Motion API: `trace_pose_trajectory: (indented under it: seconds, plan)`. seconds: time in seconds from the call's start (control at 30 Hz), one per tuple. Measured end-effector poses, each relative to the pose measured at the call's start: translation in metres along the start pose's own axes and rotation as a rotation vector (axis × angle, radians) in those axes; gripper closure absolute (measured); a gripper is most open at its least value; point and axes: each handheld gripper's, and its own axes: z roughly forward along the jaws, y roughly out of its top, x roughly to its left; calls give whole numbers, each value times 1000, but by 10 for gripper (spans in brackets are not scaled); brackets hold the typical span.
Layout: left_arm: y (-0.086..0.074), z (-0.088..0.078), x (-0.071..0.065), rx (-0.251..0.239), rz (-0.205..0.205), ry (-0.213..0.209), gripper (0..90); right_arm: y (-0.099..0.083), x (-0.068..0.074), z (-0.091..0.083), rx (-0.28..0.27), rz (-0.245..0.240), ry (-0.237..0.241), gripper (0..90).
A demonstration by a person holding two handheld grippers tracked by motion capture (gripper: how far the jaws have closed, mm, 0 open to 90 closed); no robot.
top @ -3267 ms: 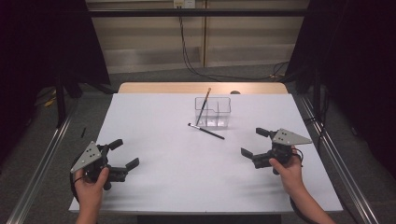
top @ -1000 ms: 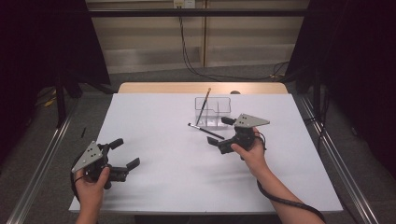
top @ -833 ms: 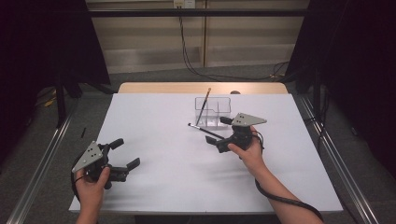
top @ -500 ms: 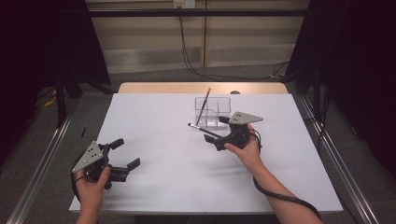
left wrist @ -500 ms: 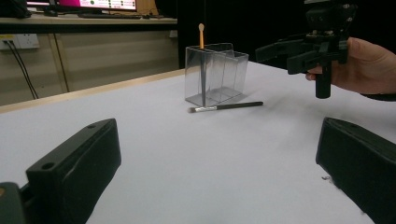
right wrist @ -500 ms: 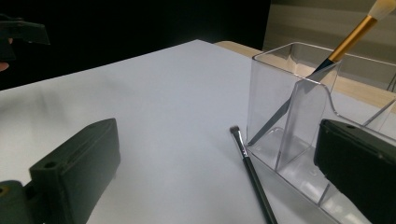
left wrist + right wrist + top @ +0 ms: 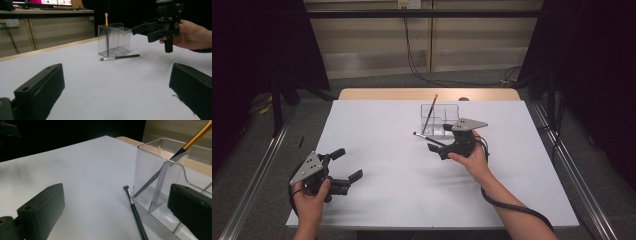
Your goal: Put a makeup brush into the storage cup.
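Two brushes, one clear holder, two tools.

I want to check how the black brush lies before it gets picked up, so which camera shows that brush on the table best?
The left gripper view: the black brush lies flat in full length, side-on, before the clear holder. The right gripper view shows its bristle end and part of the handle between the open jaws. In the high view it is small, partly hidden by the right gripper.
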Motion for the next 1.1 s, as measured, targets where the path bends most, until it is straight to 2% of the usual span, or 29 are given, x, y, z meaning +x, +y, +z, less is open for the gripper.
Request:
trace_pose_trajectory:
  seconds: [0.23, 0.6, 0.8, 0.87, 1.07, 1.1]
  plan:
    - [0, 0, 0, 5, -4, 4, 0, 0, 0, 8, 18, -5, 7, 9]
    - [-1, 1, 1, 13, -1, 0, 1, 0, -3, 23, 91, -19, 28, 18]
    - [-2, 2, 0, 11, -10, -1, 2, 2, -6, 31, 167, -8, 28, 17]
    - [-2, 3, 1, 17, -1, -2, 2, 3, -6, 33, 187, -13, 27, 20]
    - [-2, 4, 1, 23, -1, -7, 3, 6, -7, 38, 255, -20, 37, 64]
    - [-3, 4, 1, 23, -2, -8, 3, 7, -7, 42, 288, -30, 37, 71]
